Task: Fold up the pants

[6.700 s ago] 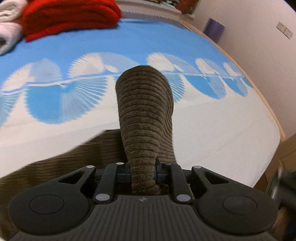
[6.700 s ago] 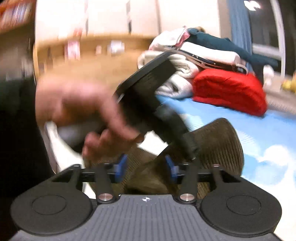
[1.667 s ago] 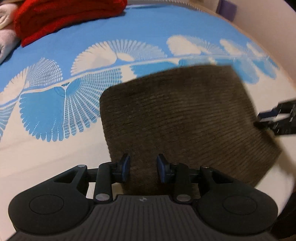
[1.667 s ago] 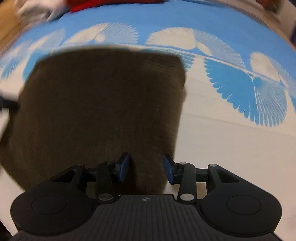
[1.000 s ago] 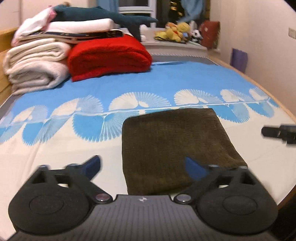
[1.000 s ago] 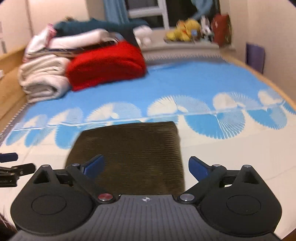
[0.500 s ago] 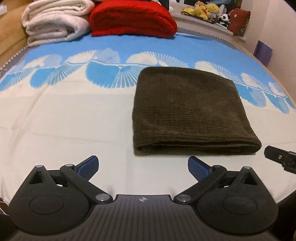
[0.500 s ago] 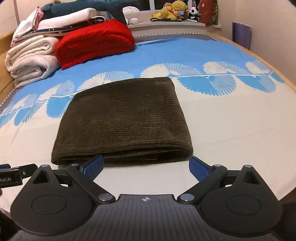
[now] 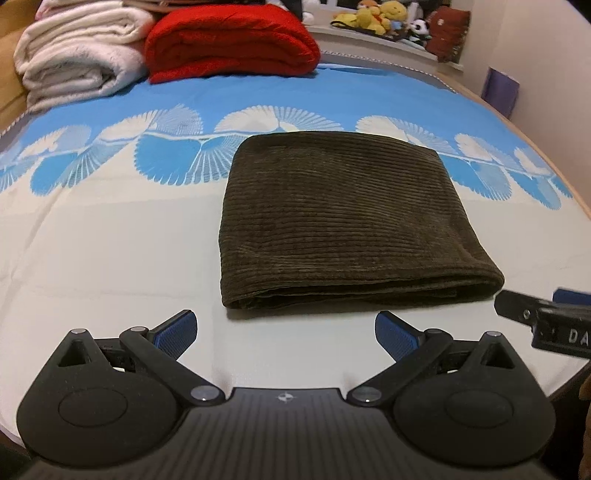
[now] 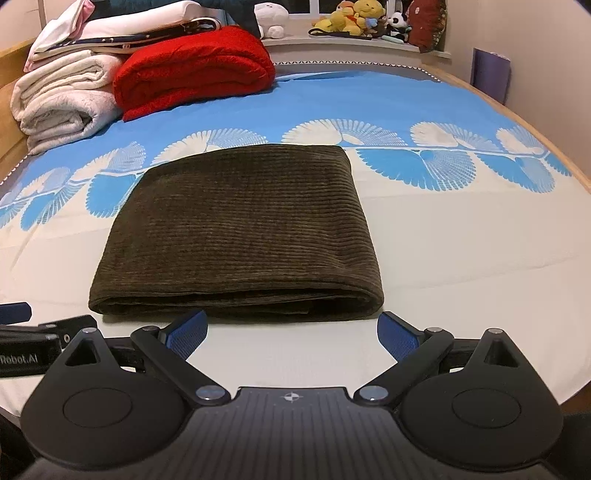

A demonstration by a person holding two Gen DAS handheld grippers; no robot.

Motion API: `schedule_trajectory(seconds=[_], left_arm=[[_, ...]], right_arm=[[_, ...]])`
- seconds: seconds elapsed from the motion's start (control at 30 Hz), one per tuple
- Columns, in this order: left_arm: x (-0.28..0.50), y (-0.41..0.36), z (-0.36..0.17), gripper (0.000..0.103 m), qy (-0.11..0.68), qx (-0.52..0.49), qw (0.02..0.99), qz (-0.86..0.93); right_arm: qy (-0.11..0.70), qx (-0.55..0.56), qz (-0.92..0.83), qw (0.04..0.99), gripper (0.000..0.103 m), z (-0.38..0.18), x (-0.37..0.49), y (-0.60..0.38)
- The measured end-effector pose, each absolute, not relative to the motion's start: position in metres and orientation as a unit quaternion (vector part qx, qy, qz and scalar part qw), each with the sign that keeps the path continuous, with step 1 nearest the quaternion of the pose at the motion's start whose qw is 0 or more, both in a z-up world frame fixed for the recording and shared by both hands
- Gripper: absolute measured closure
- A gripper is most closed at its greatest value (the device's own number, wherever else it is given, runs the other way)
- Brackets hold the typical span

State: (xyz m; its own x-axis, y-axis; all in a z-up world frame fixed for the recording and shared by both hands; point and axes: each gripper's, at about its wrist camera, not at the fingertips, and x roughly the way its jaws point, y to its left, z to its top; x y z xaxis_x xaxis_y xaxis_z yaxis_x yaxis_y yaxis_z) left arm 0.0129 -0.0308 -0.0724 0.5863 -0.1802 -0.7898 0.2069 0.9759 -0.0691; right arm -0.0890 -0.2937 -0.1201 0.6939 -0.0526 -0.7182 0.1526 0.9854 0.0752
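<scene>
The brown corduroy pants (image 9: 343, 221) (image 10: 240, 229) lie folded into a flat rectangle on the bed, their layered edge facing me. My left gripper (image 9: 284, 332) hovers open just short of that near edge, nothing between its blue pads. My right gripper (image 10: 291, 332) is likewise open and empty, close to the pants' front edge. In the left wrist view, part of the right gripper (image 9: 546, 317) shows at the right side; in the right wrist view, the left gripper (image 10: 26, 332) shows at the left side.
The bed (image 9: 110, 240) has a blue and white fan-pattern sheet. A red blanket (image 9: 229, 40) (image 10: 192, 70) and white folded blankets (image 9: 77, 48) (image 10: 62, 99) are stacked at the far left. Stuffed toys (image 10: 354, 18) line the back ledge. A wall runs along the right.
Both grippers let go of the pants, opened wide and drew back toward the near edge of the bed. The pants now rest folded and still.
</scene>
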Motion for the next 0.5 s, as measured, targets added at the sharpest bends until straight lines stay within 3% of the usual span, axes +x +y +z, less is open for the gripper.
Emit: schedule_trajectory(seconds=[0.5], left_arm=[[0.0192, -0.0387, -0.082, 0.0, 0.444, 0.024, 0.888, -0.119]], right_arm=[[0.399, 0.054, -0.057, 0.914, 0.005, -0.1261, -0.0802, -0.2892]])
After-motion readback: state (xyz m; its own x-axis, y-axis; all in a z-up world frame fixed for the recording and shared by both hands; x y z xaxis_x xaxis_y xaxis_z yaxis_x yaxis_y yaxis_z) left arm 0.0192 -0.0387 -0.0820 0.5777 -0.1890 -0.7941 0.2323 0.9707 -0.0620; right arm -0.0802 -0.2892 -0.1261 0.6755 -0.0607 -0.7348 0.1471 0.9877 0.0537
